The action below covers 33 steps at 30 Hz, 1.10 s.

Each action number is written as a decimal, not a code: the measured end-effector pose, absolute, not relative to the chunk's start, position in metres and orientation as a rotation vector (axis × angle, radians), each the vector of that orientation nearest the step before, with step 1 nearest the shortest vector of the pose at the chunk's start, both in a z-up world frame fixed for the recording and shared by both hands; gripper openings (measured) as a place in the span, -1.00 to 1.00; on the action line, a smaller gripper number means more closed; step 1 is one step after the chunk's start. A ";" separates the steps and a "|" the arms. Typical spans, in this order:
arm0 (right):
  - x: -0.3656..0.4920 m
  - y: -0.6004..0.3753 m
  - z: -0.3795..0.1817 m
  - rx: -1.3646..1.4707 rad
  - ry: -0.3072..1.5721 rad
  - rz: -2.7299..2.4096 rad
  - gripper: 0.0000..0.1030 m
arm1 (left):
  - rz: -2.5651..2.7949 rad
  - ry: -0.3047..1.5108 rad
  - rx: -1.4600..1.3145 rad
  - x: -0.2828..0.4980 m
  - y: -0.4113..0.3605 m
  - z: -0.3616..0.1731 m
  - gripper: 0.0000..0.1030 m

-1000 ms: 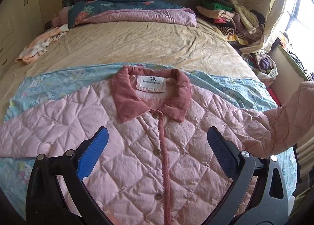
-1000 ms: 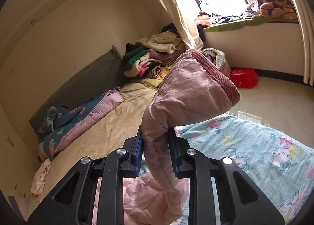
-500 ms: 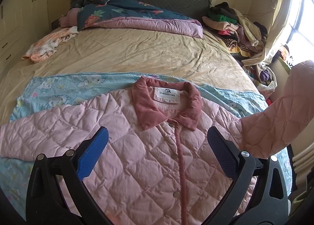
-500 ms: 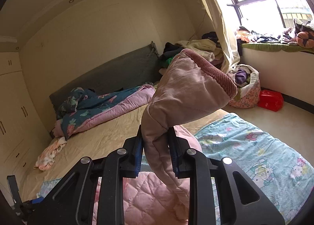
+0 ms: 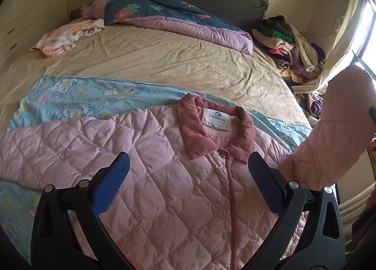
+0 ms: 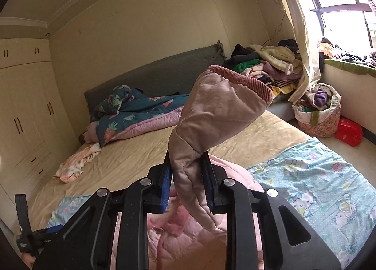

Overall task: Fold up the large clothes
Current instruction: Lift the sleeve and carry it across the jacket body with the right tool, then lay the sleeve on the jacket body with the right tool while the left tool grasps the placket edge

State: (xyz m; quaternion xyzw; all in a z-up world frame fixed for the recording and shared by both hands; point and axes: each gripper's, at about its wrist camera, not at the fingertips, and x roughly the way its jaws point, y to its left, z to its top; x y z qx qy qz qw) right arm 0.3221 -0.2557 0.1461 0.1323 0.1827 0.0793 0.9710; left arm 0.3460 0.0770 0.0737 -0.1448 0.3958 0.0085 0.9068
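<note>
A pink quilted jacket with a dusty-red collar lies face up on the bed, buttoned, one sleeve spread out to the left. My left gripper is open and empty, hovering above the jacket's chest. My right gripper is shut on the jacket's other sleeve and holds it raised, cuff end standing up above the jaws. That lifted sleeve shows at the right in the left wrist view.
A blue cartoon-print sheet lies under the jacket on the beige bed. A dark floral quilt lies by the headboard, a small orange garment at left. Piled clothes, a full laundry basket, a red box.
My right gripper has swung the held sleeve up and leftward toward the jacket's body. My left gripper has shifted left and back, so the jacket sits further right in its view.
</note>
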 end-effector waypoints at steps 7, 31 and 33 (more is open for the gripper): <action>0.332 -0.207 0.124 0.218 0.408 0.222 -0.56 | 0.033 0.820 -0.372 0.347 0.107 0.064 0.84; 0.338 -0.045 -0.013 -0.015 0.674 0.422 -0.47 | -0.072 0.839 -0.638 0.350 0.150 0.025 0.84; 0.331 -0.032 -0.024 -0.044 0.699 0.460 -0.42 | -0.094 0.832 -0.669 0.350 0.151 0.023 0.84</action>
